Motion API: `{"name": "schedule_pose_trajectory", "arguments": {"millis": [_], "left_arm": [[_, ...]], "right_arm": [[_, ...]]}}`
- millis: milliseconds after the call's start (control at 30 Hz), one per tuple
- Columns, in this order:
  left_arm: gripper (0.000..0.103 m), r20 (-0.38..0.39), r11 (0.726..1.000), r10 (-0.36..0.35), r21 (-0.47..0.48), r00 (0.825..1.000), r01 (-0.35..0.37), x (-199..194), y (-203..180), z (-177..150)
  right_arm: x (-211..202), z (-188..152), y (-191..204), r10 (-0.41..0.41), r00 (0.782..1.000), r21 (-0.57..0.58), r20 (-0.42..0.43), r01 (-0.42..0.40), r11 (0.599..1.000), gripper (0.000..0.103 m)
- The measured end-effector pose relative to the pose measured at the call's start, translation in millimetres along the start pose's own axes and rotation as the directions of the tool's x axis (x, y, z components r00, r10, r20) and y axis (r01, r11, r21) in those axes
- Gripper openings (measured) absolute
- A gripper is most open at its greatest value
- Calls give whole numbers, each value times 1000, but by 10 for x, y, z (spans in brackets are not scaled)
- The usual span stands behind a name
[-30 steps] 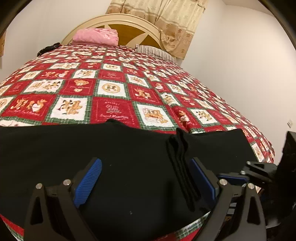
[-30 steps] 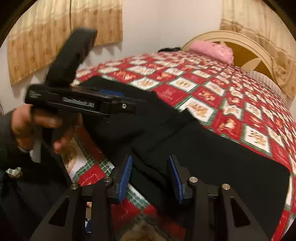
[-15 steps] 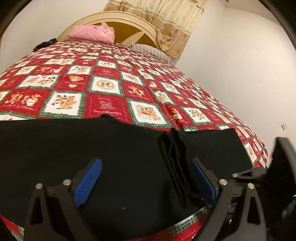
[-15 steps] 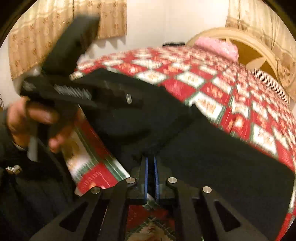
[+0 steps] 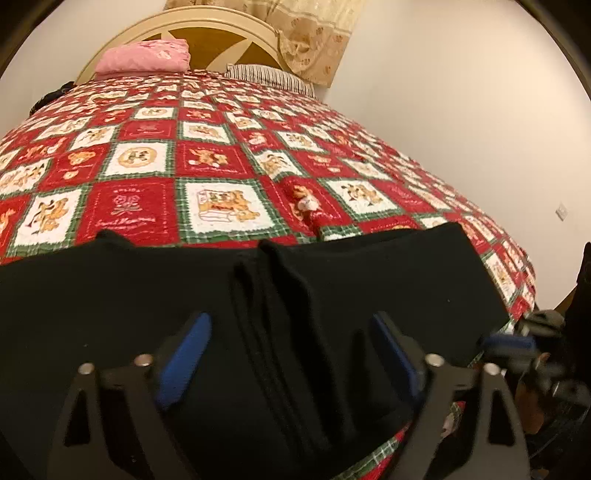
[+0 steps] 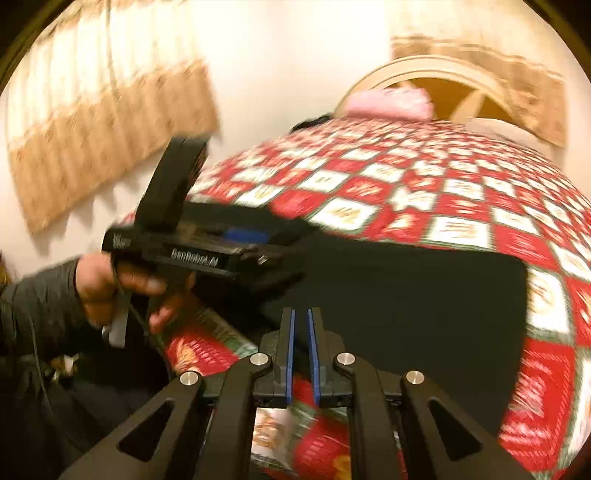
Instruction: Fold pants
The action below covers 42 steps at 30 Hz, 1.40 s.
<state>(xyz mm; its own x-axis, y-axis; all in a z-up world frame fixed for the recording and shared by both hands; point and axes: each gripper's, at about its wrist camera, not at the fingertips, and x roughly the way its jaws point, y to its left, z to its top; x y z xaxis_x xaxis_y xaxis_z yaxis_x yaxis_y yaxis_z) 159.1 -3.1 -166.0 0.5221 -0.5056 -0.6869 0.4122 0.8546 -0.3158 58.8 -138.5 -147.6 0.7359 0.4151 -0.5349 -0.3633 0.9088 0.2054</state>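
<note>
You are standing in a home bedroom: a bed (image 5: 236,155) spread with a red, white and green patchwork quilt, a cream arched headboard (image 5: 207,26), a pink pillow (image 5: 144,57), beige patterned curtains (image 5: 314,40) and plain white walls.

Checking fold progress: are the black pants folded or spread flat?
Folded at least once: stacked cloth edges cross the middle of the black pants, on the quilt.

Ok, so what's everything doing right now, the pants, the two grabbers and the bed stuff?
Pants: lying on the quilt, partly folded, thick ridge of folds in the middle.
Left gripper: open, fingers just closing in, ridge between them, not pinched.
Right gripper: almost shut, fingers just opened a crack, nothing between them.
Quilt: spread out flat.
Pink blanket: folded.
</note>
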Motion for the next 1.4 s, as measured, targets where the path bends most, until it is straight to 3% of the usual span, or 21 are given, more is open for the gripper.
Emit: {"name": "schedule_pose_trajectory", "arguments": {"millis": [33,67,100,133,167,267,367,500,567,733,800,833,933,1000,1067,1267,1400], "left_arm": [[72,-8,1000,10,5,1000,-10,9,-18,5],[56,-13,1000,18,10,1000,-18,10,-23,8],[46,-18,1000,24,16,1000,-24,10,-31,14],[15,-23,1000,26,17,999,-25,-13,-23,22],[12,-28,1000,14,4,999,-14,-24,-7,31],[12,22,998,-23,-54,1000,24,-233,73,64],[12,37,999,-7,-51,999,9,-366,113,70],[12,-15,999,24,-47,1000,-25,-252,197,-10],[14,-29,998,27,-57,999,-29,-170,250,-49],[20,-2,999,48,-19,999,-48,-134,220,-93],[27,3,998,55,-1,998,-55,-159,205,-92],[36,6,998,69,15,998,-69,-167,185,-97],[54,12,993,103,51,995,-104,-167,138,-102],[63,25,989,132,66,991,-134,-184,104,-108],[75,30,987,148,66,989,-149,-196,101,-110],[77,17,981,178,76,984,-179,-157,99,-118],[78,20,982,174,73,985,-175,-150,109,-132]], "right_arm": [[-57,-9,-86,-13,1000,39,28,12,999,16],[-103,-8,-155,-23,999,73,49,20,997,33],[-144,1,-218,-35,997,100,68,28,995,41],[-182,20,-285,-53,994,126,90,41,991,49],[-228,36,-327,-67,992,144,110,51,988,49],[-367,84,-399,-74,985,180,158,45,983,49],[-403,108,-318,-56,983,146,177,30,989,51],[-123,32,-282,-84,996,128,39,79,989,53],[107,-47,-373,-149,985,146,-84,160,976,53],[35,-22,-368,-123,990,142,-73,132,981,53],[-36,78,-326,-97,995,124,-31,100,987,53],[-42,130,-310,-98,995,114,-17,99,988,53],[48,306,-364,-158,987,84,-3,158,984,55],[211,363,-516,-204,979,91,-28,206,974,55],[454,332,-714,-219,966,118,-134,235,965,55],[249,303,-583,-243,966,94,-91,251,963,55],[-64,176,-354,-193,980,87,-45,197,977,55]]}}
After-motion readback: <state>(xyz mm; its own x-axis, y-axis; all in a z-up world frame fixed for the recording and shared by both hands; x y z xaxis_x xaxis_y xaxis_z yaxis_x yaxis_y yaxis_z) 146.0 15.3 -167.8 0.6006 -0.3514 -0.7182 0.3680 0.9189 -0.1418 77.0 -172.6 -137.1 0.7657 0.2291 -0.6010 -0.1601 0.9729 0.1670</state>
